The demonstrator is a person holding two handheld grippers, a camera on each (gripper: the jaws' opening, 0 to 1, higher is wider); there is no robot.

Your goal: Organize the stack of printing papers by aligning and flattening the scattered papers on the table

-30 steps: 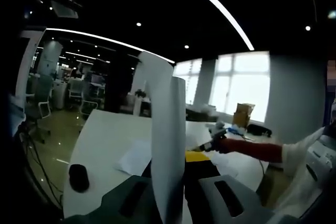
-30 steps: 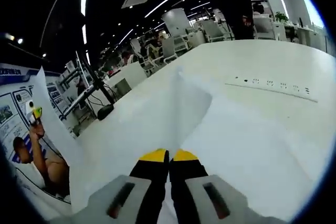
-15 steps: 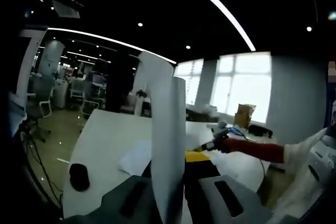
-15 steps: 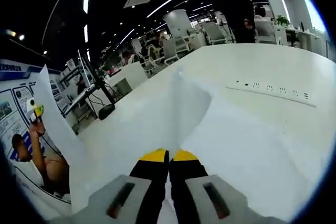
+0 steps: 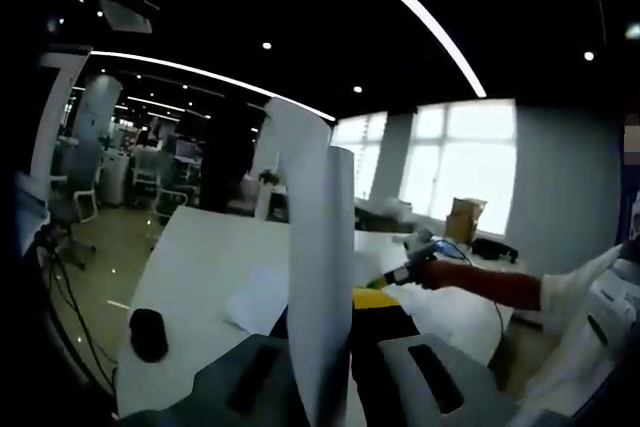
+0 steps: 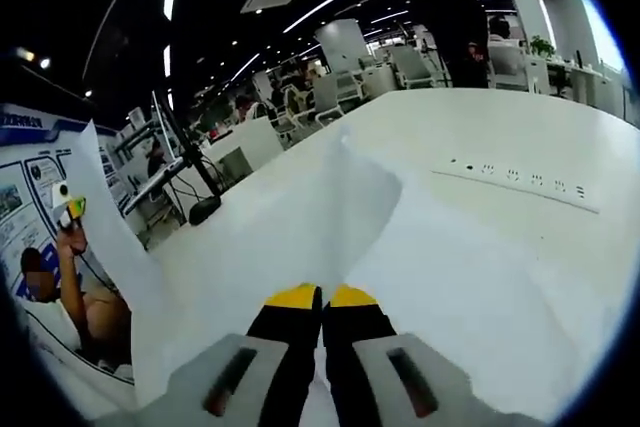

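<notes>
A white paper sheet [image 5: 320, 247] stands edge-on between the jaws of my left gripper [image 5: 328, 309], which is shut on it. It curls over at the top. My right gripper [image 5: 408, 255] shows beyond it on the right, held by a hand with a red sleeve. In the right gripper view, my right gripper [image 6: 322, 295] has its yellow tips pressed together on a wide paper sheet [image 6: 270, 237], which bows up and away to the left. Past that sheet's left edge, a hand holds up my left gripper [image 6: 65, 209]. Another loose paper [image 5: 258, 297] lies flat on the white table [image 5: 200, 257].
A black mouse-like object [image 5: 148, 335] sits near the table's left edge. A row of power sockets [image 6: 520, 179] is set into the table [image 6: 500, 277]. A black stand base [image 6: 204, 209] is at the far edge. Office chairs [image 6: 330, 92] and a cardboard box [image 5: 465, 219] lie beyond.
Both views have drifted slightly. The right gripper, seen from the left gripper view, has edged up a little. Both grippers still hold paper.
</notes>
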